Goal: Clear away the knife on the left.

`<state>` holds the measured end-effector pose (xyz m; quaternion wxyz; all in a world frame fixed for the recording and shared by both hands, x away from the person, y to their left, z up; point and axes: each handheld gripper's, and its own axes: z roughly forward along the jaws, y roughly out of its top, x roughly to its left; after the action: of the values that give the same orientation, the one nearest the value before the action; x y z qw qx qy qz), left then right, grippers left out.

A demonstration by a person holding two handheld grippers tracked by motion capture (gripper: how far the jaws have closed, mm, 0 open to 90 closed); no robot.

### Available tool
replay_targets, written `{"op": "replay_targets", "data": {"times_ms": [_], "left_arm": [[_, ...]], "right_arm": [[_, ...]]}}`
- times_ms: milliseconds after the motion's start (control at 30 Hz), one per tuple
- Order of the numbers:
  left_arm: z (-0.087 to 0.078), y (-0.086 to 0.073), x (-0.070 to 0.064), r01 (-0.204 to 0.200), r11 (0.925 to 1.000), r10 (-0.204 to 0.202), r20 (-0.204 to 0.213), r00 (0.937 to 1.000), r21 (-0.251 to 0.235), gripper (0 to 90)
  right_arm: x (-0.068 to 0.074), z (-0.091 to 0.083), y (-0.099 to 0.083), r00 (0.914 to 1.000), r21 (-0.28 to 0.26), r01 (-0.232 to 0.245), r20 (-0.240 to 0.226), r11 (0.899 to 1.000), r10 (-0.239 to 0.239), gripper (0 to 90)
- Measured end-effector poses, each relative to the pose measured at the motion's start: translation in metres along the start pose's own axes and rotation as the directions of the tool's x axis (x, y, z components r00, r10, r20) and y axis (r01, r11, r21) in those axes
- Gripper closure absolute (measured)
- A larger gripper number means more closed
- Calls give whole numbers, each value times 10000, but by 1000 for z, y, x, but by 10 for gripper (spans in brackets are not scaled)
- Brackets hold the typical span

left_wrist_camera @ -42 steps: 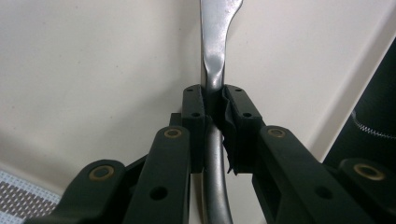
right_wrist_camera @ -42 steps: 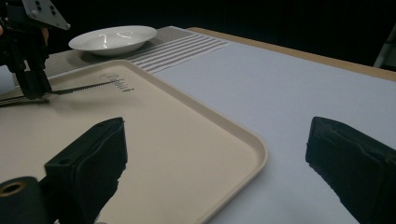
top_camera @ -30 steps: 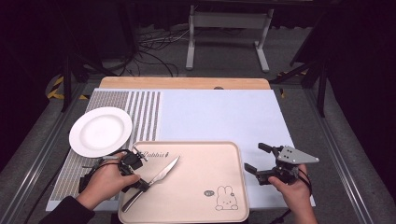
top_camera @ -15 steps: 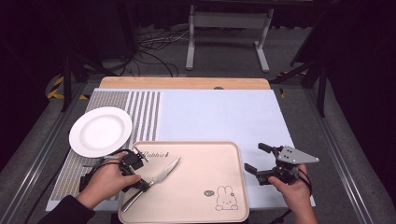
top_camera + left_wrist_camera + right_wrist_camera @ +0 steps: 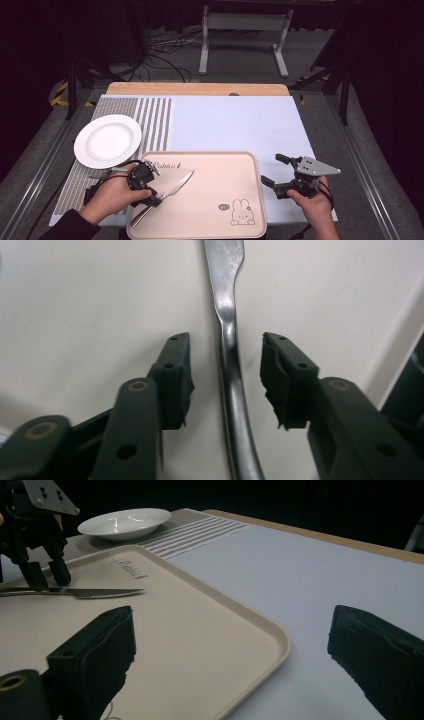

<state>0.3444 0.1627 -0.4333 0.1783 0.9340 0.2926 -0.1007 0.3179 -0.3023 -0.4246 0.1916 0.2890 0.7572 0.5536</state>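
A: Where does the knife (image 5: 167,194) lie?

B: Lower left of the high view, flat on the tray (image 5: 215,165). Long axis diagonal: blade tip toward upper right, handle toward lower left. In the left gripper view the handle runs from bottom centre straight up, widening into the blade at the top edge.

A: Relation to the fingers?

B: The left gripper (image 5: 150,192) straddles the handle. In its own view one finger (image 5: 172,377) sits left of the handle and the other (image 5: 285,377) right, the handle roughly midway, slightly nearer the left one. Fingers spread, a gap on each side; no contact that I can see. Nothing held.

A: So a straight close would do it?

B: My judgement: yes, the handle's axis runs across the closing direction, so closing should pinch it across its width.

A: Right side?

B: The right gripper (image 5: 281,172) hovers at lower right of the high view, over the counter (image 5: 235,125) just beside the tray's right edge, well apart from the knife. Fingers wide apart, empty. The left hand is clearly nearer.

A: Other items?

B: A white plate (image 5: 107,141) at centre left, on the striped mat (image 5: 155,120), off the tray.
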Motion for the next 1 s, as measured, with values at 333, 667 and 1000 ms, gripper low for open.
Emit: {"op": "replay_targets", "data": {"times_ms": [333, 667, 1000], "left_arm": [[-1, 6, -11, -2160, 9684, 2044, -998, 9738, -1248, 541], [1, 13, -14, -3194, 9345, 3099, -822, 9472, -1574, 900], [13, 16, -13, -3508, 9298, 3475, -483, 9364, -1114, 900]], "right_arm": [[0, 0, 0, 10000, 20, 29, -46, 10000, -29, 58], [0, 1, -1, 10000, 53, 66, -72, 10000, -66, 58], [0, 1, -1, 10000, 51, 52, -71, 10000, -52, 58]]}}
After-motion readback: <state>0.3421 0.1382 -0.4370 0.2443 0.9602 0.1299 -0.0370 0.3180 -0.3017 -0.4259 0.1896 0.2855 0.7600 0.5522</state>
